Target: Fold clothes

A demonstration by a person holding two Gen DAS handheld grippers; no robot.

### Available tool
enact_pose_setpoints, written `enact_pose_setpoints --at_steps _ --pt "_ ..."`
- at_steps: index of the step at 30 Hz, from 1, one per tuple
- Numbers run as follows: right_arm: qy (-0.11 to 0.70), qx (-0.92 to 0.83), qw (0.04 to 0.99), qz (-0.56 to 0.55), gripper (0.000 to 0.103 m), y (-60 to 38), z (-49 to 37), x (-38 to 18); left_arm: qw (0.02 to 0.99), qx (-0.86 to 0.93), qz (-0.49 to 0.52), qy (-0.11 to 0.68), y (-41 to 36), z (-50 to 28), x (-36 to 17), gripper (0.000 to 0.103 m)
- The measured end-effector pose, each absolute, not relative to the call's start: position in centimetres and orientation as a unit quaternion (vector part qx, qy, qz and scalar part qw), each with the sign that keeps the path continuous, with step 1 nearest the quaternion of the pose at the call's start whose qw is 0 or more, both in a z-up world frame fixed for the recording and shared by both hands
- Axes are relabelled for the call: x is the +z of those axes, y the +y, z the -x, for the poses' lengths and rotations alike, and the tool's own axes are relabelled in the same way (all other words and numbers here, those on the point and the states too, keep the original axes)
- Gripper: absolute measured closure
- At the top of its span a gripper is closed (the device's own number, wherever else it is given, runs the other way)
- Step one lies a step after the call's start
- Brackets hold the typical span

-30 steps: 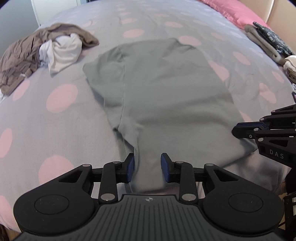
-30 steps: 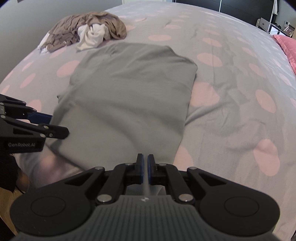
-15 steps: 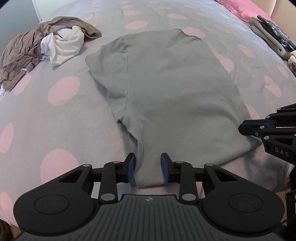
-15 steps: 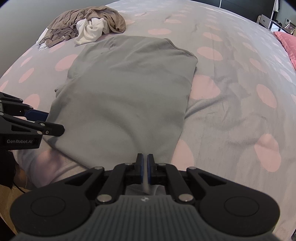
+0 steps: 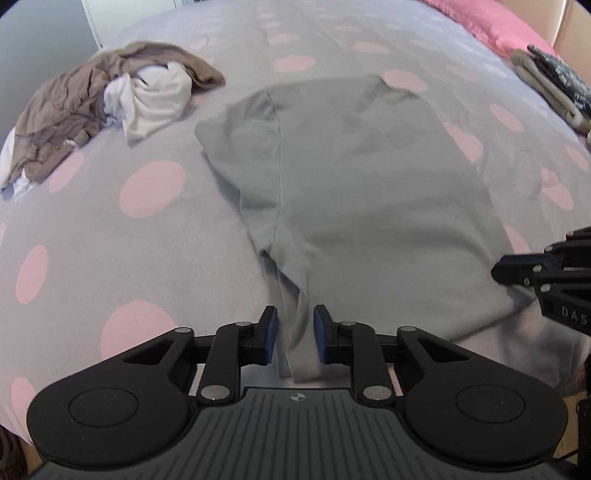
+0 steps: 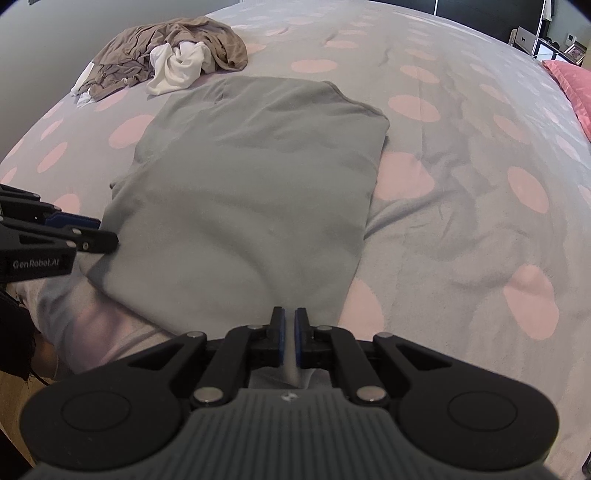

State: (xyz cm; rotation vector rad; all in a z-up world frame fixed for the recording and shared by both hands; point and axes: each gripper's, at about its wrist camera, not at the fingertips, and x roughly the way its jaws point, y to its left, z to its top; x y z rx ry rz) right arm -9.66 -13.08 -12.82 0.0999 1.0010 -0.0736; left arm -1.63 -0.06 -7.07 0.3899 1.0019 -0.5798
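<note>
A grey T-shirt [image 5: 362,192] lies spread on the bed, collar at the far end, hem at the near edge; it also shows in the right wrist view [image 6: 251,192]. My left gripper [image 5: 294,334] is open, its jaws on either side of the shirt's near left hem corner, the cloth bunched between them. My right gripper [image 6: 289,338] is shut on the shirt's near right hem edge. Each gripper shows in the other's view, the right one [image 5: 517,269] and the left one [image 6: 92,236], at the hem.
The bed has a grey cover with pink dots [image 5: 110,229]. A heap of brown and white clothes [image 5: 103,107] lies at the far left, also seen in the right wrist view [image 6: 173,55]. Folded items [image 5: 554,81] and a pink pillow [image 5: 491,22] are far right.
Both grippers have drawn back toward the near bed edge, pulling the shirt flatter. The left jaws have closed in a little around the hem corner. The right stays shut on the hem.
</note>
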Motion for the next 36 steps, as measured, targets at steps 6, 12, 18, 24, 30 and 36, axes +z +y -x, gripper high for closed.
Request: enact_pose_setpoints --at_steps 6,12,18,24,30,36 --pt "0.461 -0.056 0.884 -0.061 0.088 -13.9 9.5 -11.9 0.835 -0.274 -0.169 0.445 -0.2 1.4 -6.1 0.085" --pt "0.451 -0.067 0.887 -0.069 0.080 -14.7 9.0 -11.4 0.842 -0.262 -0.149 0.447 0.0 0.2 -6.0 0.085" --pt "0.450 -0.078 0.886 -0.078 0.073 -15.5 8.3 -11.3 0.848 -0.248 -0.126 0.451 0.2 -1.1 -5.7 0.085" --pt "0.450 -0.093 0.883 -0.090 0.068 -16.5 7.7 -11.4 0.852 -0.234 -0.115 0.453 0.3 -2.1 -5.6 0.085" --pt "0.449 -0.107 0.881 -0.101 0.065 -17.6 7.0 -11.3 0.852 -0.226 -0.082 0.466 0.6 -3.6 -5.4 0.083" --pt "0.447 -0.118 0.878 -0.123 0.061 -19.0 6.2 -11.3 0.853 -0.219 -0.077 0.468 0.2 -4.8 -5.4 0.077"
